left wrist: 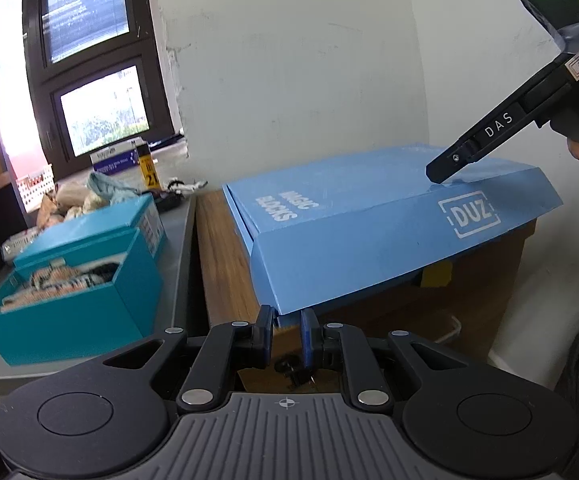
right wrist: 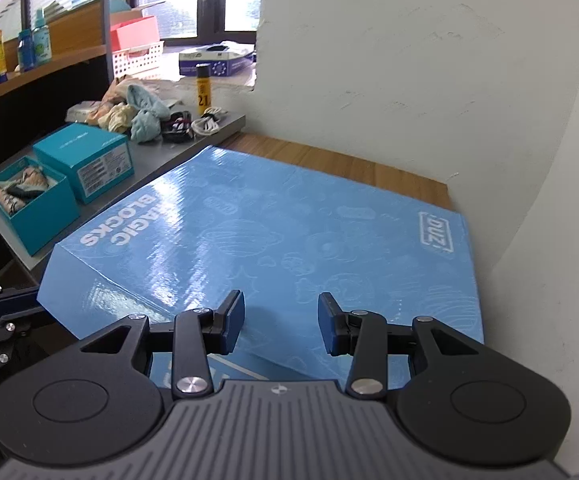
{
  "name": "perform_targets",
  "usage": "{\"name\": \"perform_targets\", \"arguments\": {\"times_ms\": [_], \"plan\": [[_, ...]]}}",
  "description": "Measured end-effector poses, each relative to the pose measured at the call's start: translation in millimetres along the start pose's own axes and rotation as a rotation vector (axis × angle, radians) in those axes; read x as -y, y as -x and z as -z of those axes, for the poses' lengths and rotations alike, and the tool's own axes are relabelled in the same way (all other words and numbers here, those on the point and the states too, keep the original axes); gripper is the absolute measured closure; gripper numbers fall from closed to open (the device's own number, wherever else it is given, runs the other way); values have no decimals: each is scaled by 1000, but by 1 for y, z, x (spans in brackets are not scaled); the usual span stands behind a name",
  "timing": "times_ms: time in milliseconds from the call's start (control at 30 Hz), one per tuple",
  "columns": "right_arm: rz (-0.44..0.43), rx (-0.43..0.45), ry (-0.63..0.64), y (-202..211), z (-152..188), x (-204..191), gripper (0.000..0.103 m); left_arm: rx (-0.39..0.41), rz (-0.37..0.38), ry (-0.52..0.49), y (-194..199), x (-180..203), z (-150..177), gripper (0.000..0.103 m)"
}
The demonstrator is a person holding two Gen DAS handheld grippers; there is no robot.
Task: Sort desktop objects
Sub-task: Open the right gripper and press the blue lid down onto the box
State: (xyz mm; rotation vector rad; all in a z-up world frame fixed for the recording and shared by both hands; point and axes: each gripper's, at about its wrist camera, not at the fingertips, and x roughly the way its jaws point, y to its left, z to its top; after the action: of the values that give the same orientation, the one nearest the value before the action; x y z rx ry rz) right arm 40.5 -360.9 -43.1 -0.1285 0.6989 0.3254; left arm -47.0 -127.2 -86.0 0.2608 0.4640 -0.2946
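A big flat blue "Magic Blocks" box [left wrist: 369,232] lies on a wooden desk [left wrist: 225,248], its lid's front flap raised. My left gripper [left wrist: 286,326] sits at the flap's near lower corner, fingers narrowly apart with the flap edge between them. My right gripper [right wrist: 281,320] is open, resting over the lid top [right wrist: 289,232]; in the left wrist view its fingertips [left wrist: 445,168] touch the lid's far right part. A yellow object [left wrist: 435,274] shows under the raised flap.
A grey shelf [left wrist: 177,240] to the left holds an open teal box [left wrist: 69,292] of small items, its lid [right wrist: 85,160], cloths [right wrist: 141,116], cables [right wrist: 209,122] and a yellow tube [right wrist: 203,88]. A white wall [right wrist: 409,80] stands behind.
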Motion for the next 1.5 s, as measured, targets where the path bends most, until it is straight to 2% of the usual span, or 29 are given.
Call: {"name": "perform_targets", "arguments": {"times_ms": [133,433,567,833,1233,1500], "plan": [[-2,-10,-4,-6,5,-1,56,-11,22,19,-6,-4,8,86],[-16,-3,-58,-15,15,8,48,4,41,-30,-19,-5,26,83],[-13,6,-56,-15,17,5,44,21,35,-68,-23,-3,29,81],[-15,5,-57,-16,17,7,44,93,-37,-224,-24,15,41,81],[-9,-2,-61,-15,16,3,43,121,4,-188,-9,10,36,81],[-9,-5,-63,-15,16,3,42,145,58,-81,6,-1,22,81]]}}
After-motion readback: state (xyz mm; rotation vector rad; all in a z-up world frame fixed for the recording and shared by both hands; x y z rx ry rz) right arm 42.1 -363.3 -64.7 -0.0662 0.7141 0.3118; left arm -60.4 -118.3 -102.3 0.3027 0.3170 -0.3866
